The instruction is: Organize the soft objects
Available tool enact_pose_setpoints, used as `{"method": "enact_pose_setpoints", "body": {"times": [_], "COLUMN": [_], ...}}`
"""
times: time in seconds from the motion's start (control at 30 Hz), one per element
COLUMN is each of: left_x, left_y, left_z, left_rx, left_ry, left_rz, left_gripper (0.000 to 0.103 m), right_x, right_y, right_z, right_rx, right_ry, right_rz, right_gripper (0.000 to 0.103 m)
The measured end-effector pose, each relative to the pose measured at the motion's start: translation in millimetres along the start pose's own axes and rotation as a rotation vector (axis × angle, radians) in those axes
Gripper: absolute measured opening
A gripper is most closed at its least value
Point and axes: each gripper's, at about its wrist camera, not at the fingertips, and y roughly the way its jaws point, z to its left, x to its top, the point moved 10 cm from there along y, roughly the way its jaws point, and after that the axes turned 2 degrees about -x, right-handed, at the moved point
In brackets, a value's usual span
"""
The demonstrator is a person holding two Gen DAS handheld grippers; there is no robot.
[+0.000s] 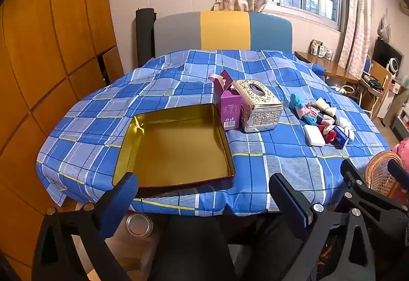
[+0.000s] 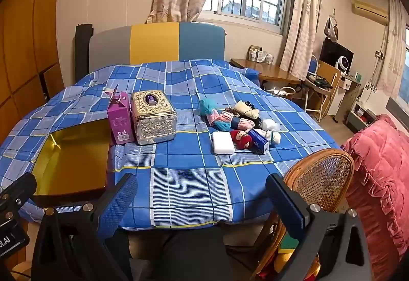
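Observation:
A pile of soft objects [image 2: 237, 120] lies on the blue plaid cloth: rolled socks, a red-haired doll [image 2: 241, 139], a white sponge block [image 2: 223, 143] and a small blue box [image 2: 258, 139]. The pile also shows at the right of the left wrist view [image 1: 322, 114]. An open gold tin tray [image 1: 176, 145] sits empty at the front left; it shows in the right wrist view too [image 2: 74, 155]. My left gripper [image 1: 204, 200] is open and empty at the table's front edge, just before the tray. My right gripper [image 2: 202, 198] is open and empty, short of the pile.
A purple carton [image 1: 228, 107] and an ornate silver tissue box [image 1: 259, 107] stand between the tray and the pile. A rattan chair back [image 2: 322, 178] and a pink quilt [image 2: 381, 178] are at the right. A headboard, a wardrobe and a desk surround the table.

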Motion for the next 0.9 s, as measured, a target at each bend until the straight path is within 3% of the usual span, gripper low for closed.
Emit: {"method": "enact_pose_setpoints", "body": {"times": [0.43, 0.9], "left_x": [-8, -7], "left_y": [-10, 6], "left_z": [3, -3], "left_rx": [-0.002, 0.004], "left_ry": [-0.003, 0.004], "left_rz": [0.006, 0.028], "left_gripper": [0.103, 0.103], "right_x": [-2, -5], "right_y": [-1, 4], "right_z": [-4, 0], "right_rx": [0.000, -0.011], "right_ry": [-0.005, -0.023], "right_rz": [0.001, 0.005], "right_gripper": [0.102, 0.103]}}
